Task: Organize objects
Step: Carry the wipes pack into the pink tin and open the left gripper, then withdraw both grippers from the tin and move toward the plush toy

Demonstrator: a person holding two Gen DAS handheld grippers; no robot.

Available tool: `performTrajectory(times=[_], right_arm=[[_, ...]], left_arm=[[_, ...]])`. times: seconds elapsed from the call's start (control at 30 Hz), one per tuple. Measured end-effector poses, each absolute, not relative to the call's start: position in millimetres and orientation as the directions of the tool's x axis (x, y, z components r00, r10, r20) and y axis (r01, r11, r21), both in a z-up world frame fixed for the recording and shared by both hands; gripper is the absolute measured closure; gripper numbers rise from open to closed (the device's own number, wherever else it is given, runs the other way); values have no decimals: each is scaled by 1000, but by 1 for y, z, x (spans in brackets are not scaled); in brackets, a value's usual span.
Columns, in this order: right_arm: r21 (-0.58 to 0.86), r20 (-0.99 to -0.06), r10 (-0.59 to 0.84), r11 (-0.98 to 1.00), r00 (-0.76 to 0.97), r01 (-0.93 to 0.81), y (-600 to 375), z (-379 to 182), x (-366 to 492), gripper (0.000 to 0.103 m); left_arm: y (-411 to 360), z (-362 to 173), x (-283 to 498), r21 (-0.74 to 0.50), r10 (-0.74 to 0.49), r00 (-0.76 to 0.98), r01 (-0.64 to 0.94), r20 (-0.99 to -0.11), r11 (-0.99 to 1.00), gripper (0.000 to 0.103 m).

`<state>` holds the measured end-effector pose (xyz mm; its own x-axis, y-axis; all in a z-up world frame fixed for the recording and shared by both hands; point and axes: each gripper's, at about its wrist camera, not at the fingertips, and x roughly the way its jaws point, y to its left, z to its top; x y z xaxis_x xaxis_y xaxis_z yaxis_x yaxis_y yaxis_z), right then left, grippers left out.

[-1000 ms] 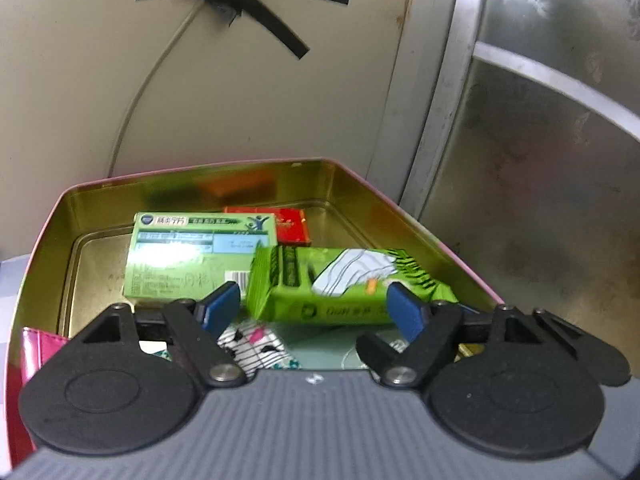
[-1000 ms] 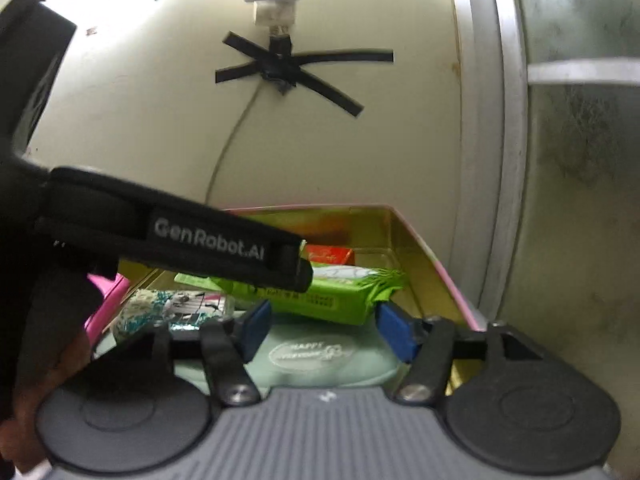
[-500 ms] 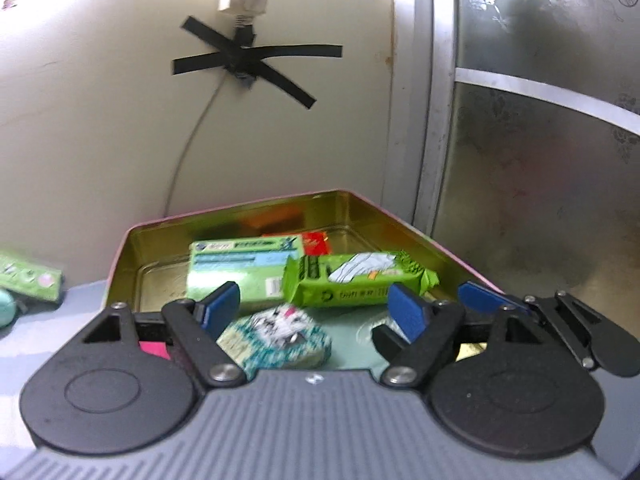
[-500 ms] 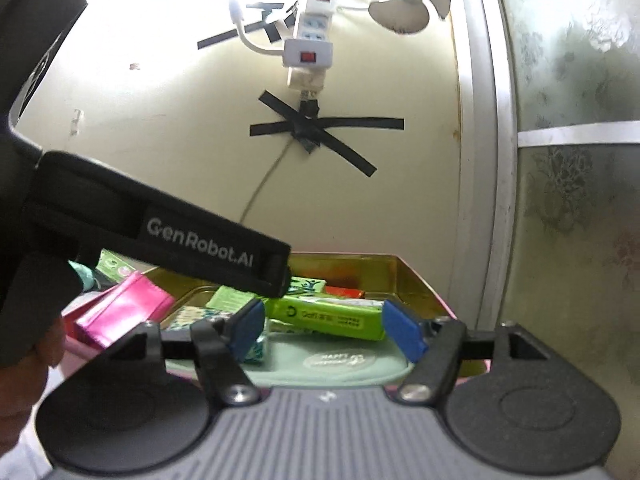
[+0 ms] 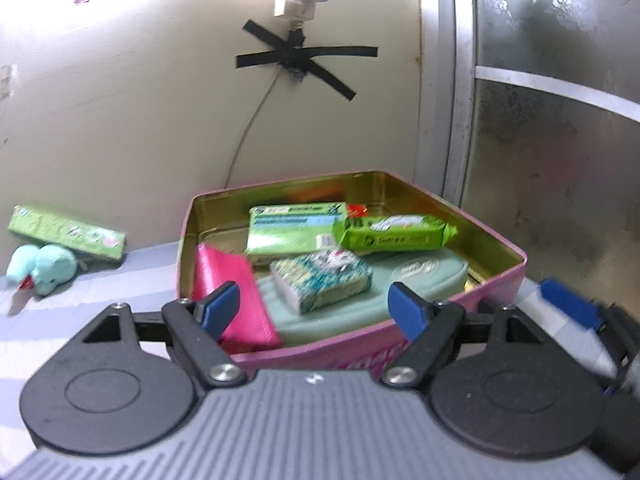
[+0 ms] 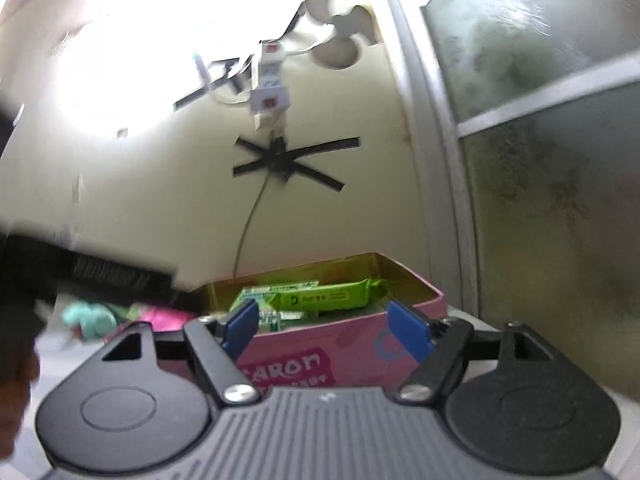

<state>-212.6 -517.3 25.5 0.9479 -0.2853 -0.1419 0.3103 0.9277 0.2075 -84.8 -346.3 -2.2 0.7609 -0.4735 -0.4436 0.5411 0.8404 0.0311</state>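
A pink tin point(image 5: 496, 280) with a gold inside stands by the wall and holds a green box point(image 5: 292, 228), a green packet point(image 5: 396, 234), a patterned tissue pack point(image 5: 320, 280), a pink pouch point(image 5: 232, 284) and a mint pouch point(image 5: 420, 280). My left gripper point(image 5: 314, 312) is open just short of the tin's near wall, with nothing between its fingers. My right gripper point(image 6: 324, 326) faces the tin's point(image 6: 344, 344) lettered side; its jaws are opening and hold nothing. The green packet point(image 6: 328, 300) shows above the rim.
Left of the tin, a long green box point(image 5: 68, 236) and a mint plush toy point(image 5: 44, 268) lie on the grey surface. A blurred blue-and-white shape point(image 5: 568, 320) sits by the tin's right corner. Wall with taped cable behind; frosted glass door point(image 5: 560, 160) on the right.
Both grippers have drawn back from over the tin, so it now lies in front of them. The right jaws have widened. The plush toy and long box came into the left view.
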Motion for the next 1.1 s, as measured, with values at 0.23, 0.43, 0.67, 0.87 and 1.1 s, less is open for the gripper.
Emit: performTrajectory(times=[0.23,0.43,0.67,0.87,1.1], right_arm=[[265,-237,-254,912,938,314,-532,22,-201,26],[241,-300,-240,917,924,316,-529,18,-195,26],[160,-458,-197,941,867,298,-513,11,-180,26],[98,-583,-151,962,798,254,-502,2,-163,17],[34,-599,-194,963,777,267,-488,-2,-167,17]], left_arm=[[-320,-25,-92,35,-418,773,492,-477,870,20],[-301,-47,-95,42,-381,773,464,-507,885,20],[-282,-66,-87,70,-324,773,427,-545,901,20],[-272,-75,-77,50,-316,745,423,-588,905,16],[-269,-77,-75,27,-325,733,424,-598,905,13]])
